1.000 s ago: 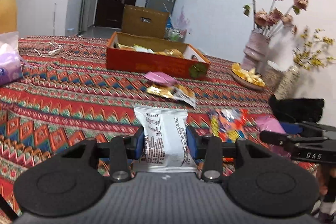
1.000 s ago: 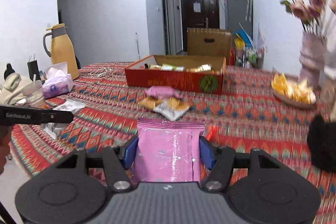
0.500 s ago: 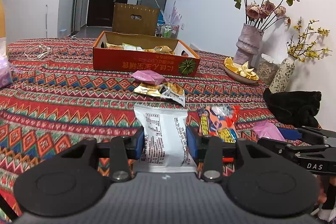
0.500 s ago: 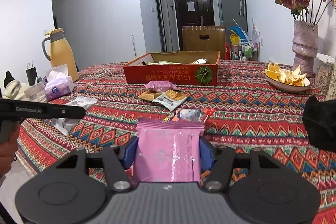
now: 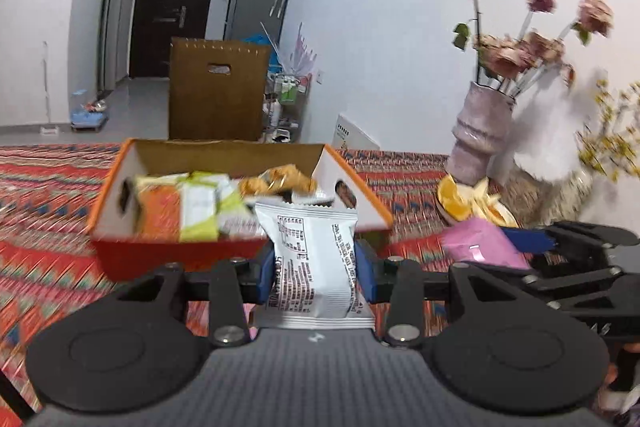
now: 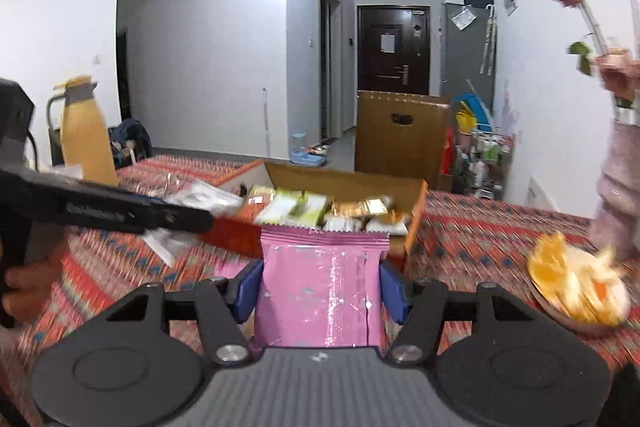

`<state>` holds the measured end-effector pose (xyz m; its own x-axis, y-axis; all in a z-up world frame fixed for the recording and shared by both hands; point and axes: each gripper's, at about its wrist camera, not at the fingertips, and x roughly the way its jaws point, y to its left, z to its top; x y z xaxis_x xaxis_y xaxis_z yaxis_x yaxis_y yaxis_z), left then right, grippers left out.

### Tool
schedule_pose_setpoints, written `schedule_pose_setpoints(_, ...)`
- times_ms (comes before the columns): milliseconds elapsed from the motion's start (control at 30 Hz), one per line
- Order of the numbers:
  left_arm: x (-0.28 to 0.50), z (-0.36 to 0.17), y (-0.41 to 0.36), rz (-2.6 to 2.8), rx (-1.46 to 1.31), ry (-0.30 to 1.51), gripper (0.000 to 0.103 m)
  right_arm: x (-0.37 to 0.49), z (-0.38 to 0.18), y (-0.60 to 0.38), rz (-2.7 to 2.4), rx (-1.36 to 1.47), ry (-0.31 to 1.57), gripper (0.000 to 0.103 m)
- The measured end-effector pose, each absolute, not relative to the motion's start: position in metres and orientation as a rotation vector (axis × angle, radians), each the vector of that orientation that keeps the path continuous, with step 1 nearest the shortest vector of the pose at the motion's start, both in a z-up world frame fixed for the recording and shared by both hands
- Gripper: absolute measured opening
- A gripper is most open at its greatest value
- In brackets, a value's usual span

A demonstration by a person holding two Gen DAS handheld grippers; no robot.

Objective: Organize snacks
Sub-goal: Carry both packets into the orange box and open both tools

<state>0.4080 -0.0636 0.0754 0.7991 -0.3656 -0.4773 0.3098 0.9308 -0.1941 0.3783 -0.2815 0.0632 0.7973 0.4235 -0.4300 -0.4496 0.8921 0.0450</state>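
Both grippers have come forward since half a second ago, so the orange cardboard box [image 5: 236, 203], then far up the table, now fills the middle of each view just beyond the held packets. The left gripper [image 5: 316, 271] is clamped on a white snack packet [image 5: 314, 259] with dark print, held upright in front of the box's near right corner. The right gripper [image 6: 320, 285] pinches a pink foil packet [image 6: 320, 283], also upright, before the box's near wall.

Only the left wrist view shows the box's white side walls with their hand holes, and the right gripper with its pink packet off to the right. Only the right wrist view shows the yellow thermos jug [image 6: 84, 135] and the left gripper's arm crossing at the left.

Inside the box lie orange, white-green and gold wrapped snacks [image 5: 188, 207], blurred by motion, their print unreadable. A plate of orange peel [image 6: 576, 287] sits on the patterned red tablecloth [image 5: 44, 211] beside a pale vase of dried roses [image 5: 480, 131], cut off in the right wrist view.
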Motion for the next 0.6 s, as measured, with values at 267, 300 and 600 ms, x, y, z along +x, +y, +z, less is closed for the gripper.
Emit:
schedule_pose_setpoints(267,0.557,0.06,-0.101,-0.358,-0.087,0.612,0.041,0.517,0.03,-0.253,0.418,-0.083,0.56,0.06)
schedule_pose_setpoints(300,0.57,0.058,-0.104,-0.349,-0.073,0.616,0.041,0.528,0.024,-0.251,0.398,-0.097,0.573,0.06)
schedule_pose_setpoints(600,0.633,0.024,-0.133,-0.402,-0.048,0.684,0.058,0.556,-0.002,-0.243,0.379,-0.106,0.59,0.071)
